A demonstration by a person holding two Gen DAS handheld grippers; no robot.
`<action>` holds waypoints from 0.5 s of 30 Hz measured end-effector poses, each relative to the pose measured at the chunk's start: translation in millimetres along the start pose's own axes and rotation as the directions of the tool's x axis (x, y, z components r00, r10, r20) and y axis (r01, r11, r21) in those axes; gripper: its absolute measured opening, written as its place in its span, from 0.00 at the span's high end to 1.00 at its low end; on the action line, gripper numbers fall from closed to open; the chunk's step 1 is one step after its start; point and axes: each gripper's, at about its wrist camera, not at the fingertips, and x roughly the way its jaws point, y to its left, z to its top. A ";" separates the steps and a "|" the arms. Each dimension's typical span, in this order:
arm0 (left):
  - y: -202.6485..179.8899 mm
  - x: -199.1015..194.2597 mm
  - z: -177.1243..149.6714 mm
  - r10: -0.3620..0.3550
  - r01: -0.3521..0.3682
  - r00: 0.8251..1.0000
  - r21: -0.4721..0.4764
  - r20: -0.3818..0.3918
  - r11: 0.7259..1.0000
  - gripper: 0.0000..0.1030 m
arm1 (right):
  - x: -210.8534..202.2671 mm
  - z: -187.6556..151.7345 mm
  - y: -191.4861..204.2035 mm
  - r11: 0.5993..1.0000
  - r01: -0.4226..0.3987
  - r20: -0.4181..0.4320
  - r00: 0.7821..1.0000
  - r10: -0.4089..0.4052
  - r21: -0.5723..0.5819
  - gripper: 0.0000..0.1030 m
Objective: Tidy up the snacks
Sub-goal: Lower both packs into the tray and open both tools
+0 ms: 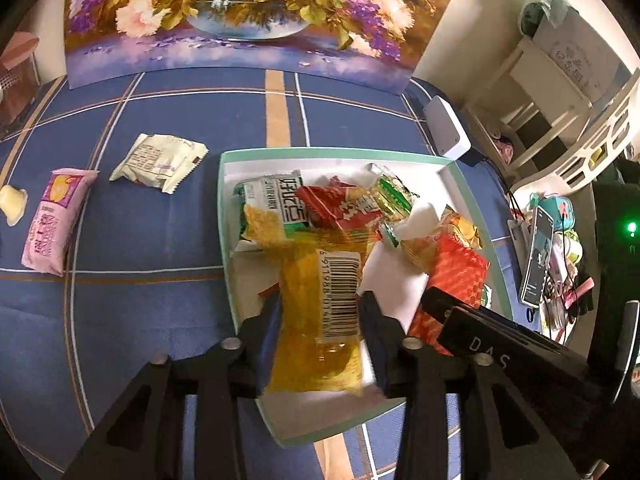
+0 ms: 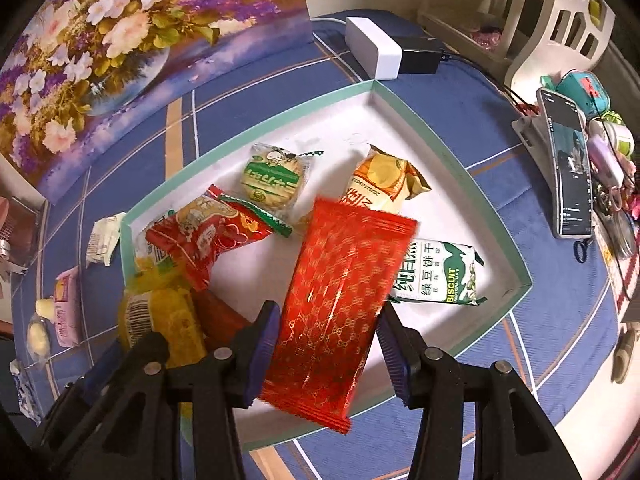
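Note:
A white box with a mint-green rim (image 1: 344,153) (image 2: 260,126) lies on the blue tablecloth and holds several snack packets. My left gripper (image 1: 320,316) is over the box's near left part, shut on a yellow packet with a barcode (image 1: 320,320), which also shows in the right wrist view (image 2: 160,316). My right gripper (image 2: 328,328) is over the box's near middle, jaws apart around a red gold-patterned packet (image 2: 344,292); the left pad touches it, a gap shows at the right pad. That red packet shows in the left wrist view (image 1: 452,276).
Outside the box to the left lie a cream packet (image 1: 160,162), a pink packet (image 1: 56,220) and a small pale jelly cup (image 1: 12,204). A flower painting (image 1: 240,20) stands at the back. A white device (image 2: 374,46) and a propped phone (image 2: 568,164) sit to the right.

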 end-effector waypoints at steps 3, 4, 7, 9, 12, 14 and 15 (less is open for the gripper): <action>4.5 -6.1 1.5 0.000 0.000 1.000 -0.015 0.010 1.000 0.45 | -4.9 0.7 -2.8 1.000 0.001 0.009 1.000 -0.001 0.008 0.48; 5.7 -8.5 1.8 -0.001 0.001 1.000 -0.019 0.013 1.000 0.45 | -6.6 0.8 -3.1 1.000 -0.001 0.014 1.000 0.001 0.006 0.48; 7.7 -16.6 3.2 0.001 0.000 1.000 -0.025 0.031 1.000 0.45 | -11.4 1.2 -2.6 1.000 -0.002 0.025 1.000 0.002 0.000 0.48; 9.5 -20.2 4.4 0.000 0.001 0.999 -0.033 0.039 0.999 0.45 | -14.0 1.2 -2.1 1.000 0.000 0.031 1.000 0.000 -0.002 0.48; 15.8 -25.8 7.0 0.015 -0.012 0.999 -0.058 0.051 0.998 0.41 | -16.8 0.7 -2.1 1.000 0.006 0.035 0.999 -0.005 -0.003 0.42; 22.5 -29.7 9.1 0.026 -0.021 0.998 -0.080 0.061 0.997 0.28 | -18.1 0.7 -2.1 1.000 0.013 0.037 0.999 -0.012 -0.003 0.31; 25.9 -31.6 10.0 0.033 -0.026 0.997 -0.092 0.066 0.995 0.26 | -18.7 0.8 -1.8 1.000 0.015 0.038 0.999 -0.015 -0.005 0.31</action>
